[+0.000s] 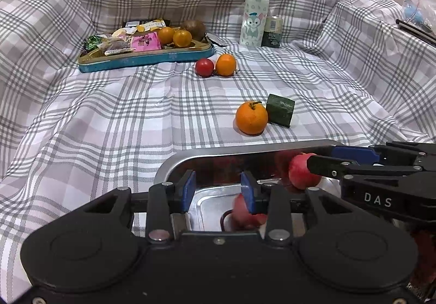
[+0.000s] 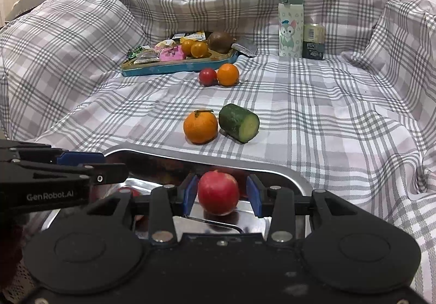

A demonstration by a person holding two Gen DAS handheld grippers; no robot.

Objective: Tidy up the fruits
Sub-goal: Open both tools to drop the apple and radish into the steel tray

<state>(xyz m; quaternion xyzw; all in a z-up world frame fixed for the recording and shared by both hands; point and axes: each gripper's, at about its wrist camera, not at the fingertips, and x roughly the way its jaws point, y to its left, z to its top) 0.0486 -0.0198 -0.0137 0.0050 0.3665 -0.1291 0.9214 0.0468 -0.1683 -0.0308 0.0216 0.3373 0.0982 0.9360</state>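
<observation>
Right wrist shows right tongs (image 2: 221, 192) gapped around apple (image 2: 218, 192) near tray rim (image 2: 286, 172); left tongs (image 1: 218, 189) open.

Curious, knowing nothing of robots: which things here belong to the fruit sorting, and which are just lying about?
Job: red apple, steel tray, stemmed orange, small orange, tomato.
Lying about: bottle, can, cucumber piece, snack packets.

You get even, soft indoor light in both views, with only short faint shadows under the fruit. The steel tray (image 2: 294, 176) throws bright glare and smeared red reflections. Fisheye bending curves the plaid cloth (image 1: 109, 118) toward the edges, and the corners go dark. Far objects look slightly soft; nearby ones stay sharp.
</observation>
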